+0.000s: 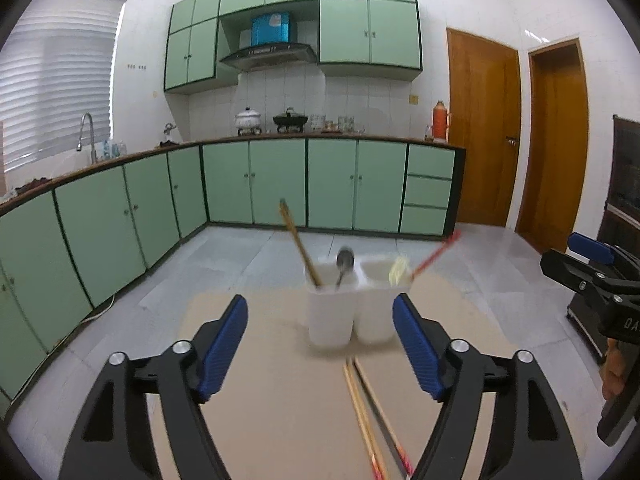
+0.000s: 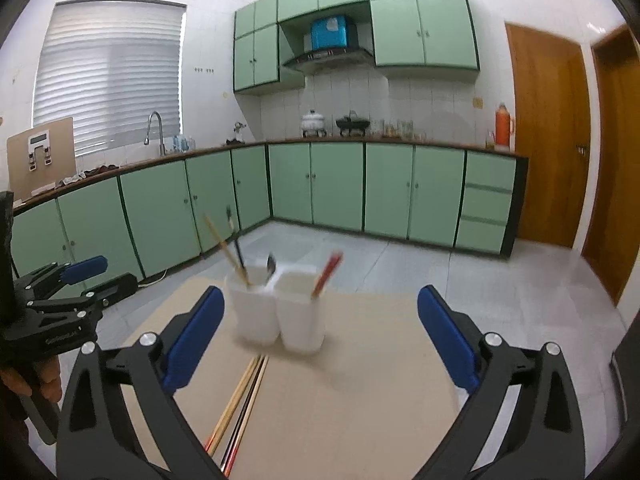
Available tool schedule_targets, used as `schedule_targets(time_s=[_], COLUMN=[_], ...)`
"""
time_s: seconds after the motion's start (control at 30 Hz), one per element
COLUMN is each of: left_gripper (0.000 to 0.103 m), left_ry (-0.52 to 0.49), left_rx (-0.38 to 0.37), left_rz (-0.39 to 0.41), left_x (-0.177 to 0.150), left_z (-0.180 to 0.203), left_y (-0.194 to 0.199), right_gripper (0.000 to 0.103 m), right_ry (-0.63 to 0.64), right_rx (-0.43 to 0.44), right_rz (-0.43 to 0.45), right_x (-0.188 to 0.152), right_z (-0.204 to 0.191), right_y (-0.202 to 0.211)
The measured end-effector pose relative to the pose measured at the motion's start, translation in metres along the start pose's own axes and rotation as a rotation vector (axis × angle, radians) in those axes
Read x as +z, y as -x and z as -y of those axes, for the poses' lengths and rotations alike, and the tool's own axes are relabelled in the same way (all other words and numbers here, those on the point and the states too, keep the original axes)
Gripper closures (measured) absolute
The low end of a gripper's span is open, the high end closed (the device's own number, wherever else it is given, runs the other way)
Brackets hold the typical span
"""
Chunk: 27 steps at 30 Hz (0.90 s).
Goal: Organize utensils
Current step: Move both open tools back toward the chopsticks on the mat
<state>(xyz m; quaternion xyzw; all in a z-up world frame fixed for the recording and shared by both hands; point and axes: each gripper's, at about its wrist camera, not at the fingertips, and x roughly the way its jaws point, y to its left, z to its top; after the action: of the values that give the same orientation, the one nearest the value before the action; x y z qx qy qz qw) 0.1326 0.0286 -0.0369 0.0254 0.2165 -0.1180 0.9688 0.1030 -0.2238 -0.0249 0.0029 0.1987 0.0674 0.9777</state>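
Note:
Two white utensil cups stand side by side on a tan table (image 1: 280, 400). The left cup (image 1: 331, 316) holds brown chopsticks (image 1: 298, 242) and a metal spoon (image 1: 345, 260). The right cup (image 1: 378, 312) holds a red chopstick (image 1: 436, 254) and a pale yellow utensil (image 1: 398, 270). Loose chopsticks (image 1: 366, 416) lie on the table in front of the cups; they also show in the right wrist view (image 2: 240, 400). My left gripper (image 1: 320, 344) is open and empty above them. My right gripper (image 2: 320, 340) is open and empty, facing the cups (image 2: 280, 312).
Green kitchen cabinets (image 1: 280, 180) line the far wall and left side, with a sink faucet (image 1: 86, 132) at the left. Wooden doors (image 1: 484, 132) stand at the right. The right gripper shows at the right edge of the left wrist view (image 1: 596, 280).

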Motion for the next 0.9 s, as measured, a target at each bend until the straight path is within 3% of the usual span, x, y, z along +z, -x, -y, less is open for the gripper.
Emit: schedule_targets(time_s=[0.4,0.73,0.9], left_gripper=[0.024,0.024,0.024], left_ry=[-0.025,-0.013,0.025], left_rx=[-0.03,-0.007,0.012], left_rz=[-0.26,-0.37,-0.367], left_x=[-0.106,-0.156,-0.161], left_z=[0.009,0.0,-0.007], left_y=[-0.007,-0.008,-0.008], right_gripper=[0.007,0.008,0.029], right_ry=[-0.059,0.018,0.03], right_rx=[0.026,0.075,0.09], right_rz=[-0.253,-0.373,-0.408], right_x=[-0.111,-0.169,-0.18], right_z=[-0.024,-0.066,-0.075], right_y=[-0.005,-0.016,-0.02])
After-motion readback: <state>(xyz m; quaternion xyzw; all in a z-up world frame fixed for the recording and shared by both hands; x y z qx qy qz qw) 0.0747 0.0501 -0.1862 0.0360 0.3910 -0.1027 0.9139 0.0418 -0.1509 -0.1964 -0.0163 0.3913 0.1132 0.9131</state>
